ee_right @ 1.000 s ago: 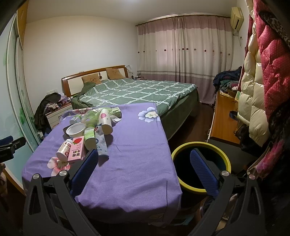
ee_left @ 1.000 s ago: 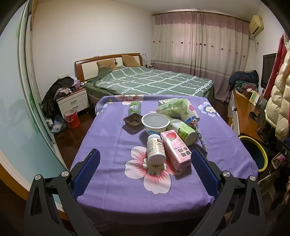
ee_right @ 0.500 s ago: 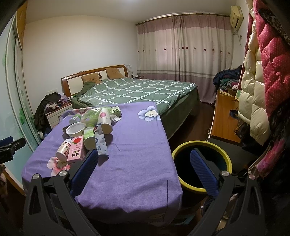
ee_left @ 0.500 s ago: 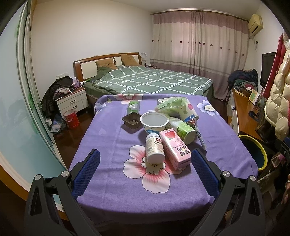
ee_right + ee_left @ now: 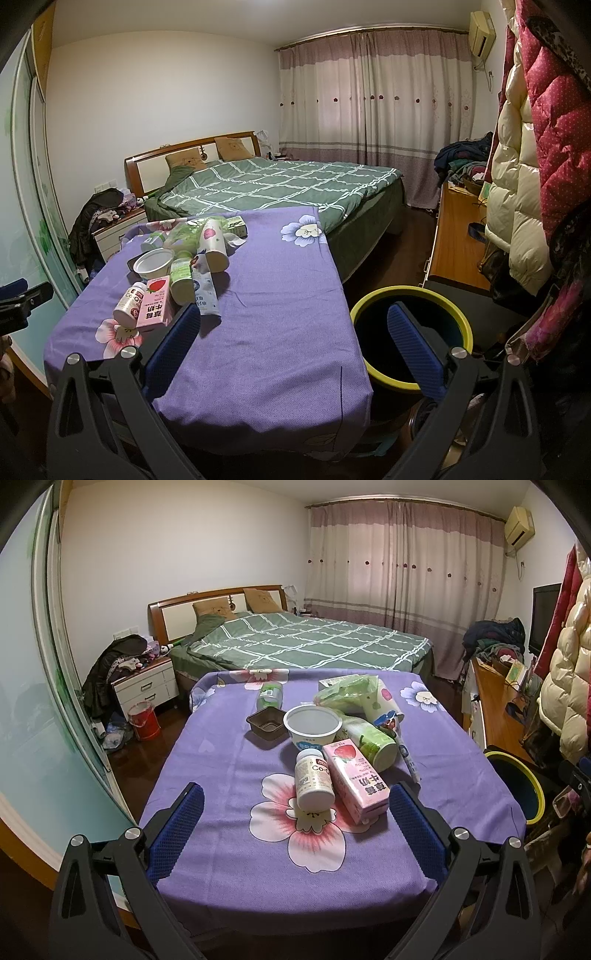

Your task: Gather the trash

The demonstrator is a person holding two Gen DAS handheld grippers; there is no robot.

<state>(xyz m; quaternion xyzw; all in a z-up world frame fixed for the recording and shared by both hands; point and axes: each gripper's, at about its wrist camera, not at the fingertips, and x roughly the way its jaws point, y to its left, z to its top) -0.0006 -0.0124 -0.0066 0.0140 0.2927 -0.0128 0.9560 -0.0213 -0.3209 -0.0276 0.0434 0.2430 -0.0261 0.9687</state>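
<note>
While the left gripper (image 5: 295,812) hangs over the near edge of the purple flower-printed tablecloth (image 5: 207,760) with its blue-padded fingers (image 5: 177,827) spread wide and empty, the litter lies heaped beyond them; a brown square plastic tray (image 5: 266,723) sits leftmost, then a white round plastic tub (image 5: 312,726), a white pill bottle (image 5: 313,780) on its side touching a pink strawberry milk carton (image 5: 355,780), and a green-and-white paper cup (image 5: 371,740); the right gripper (image 5: 293,338), jaws likewise apart and empty, hovers between table and yellow-rimmed dark round bin (image 5: 410,299) standing just beside the table's right edge.
</note>
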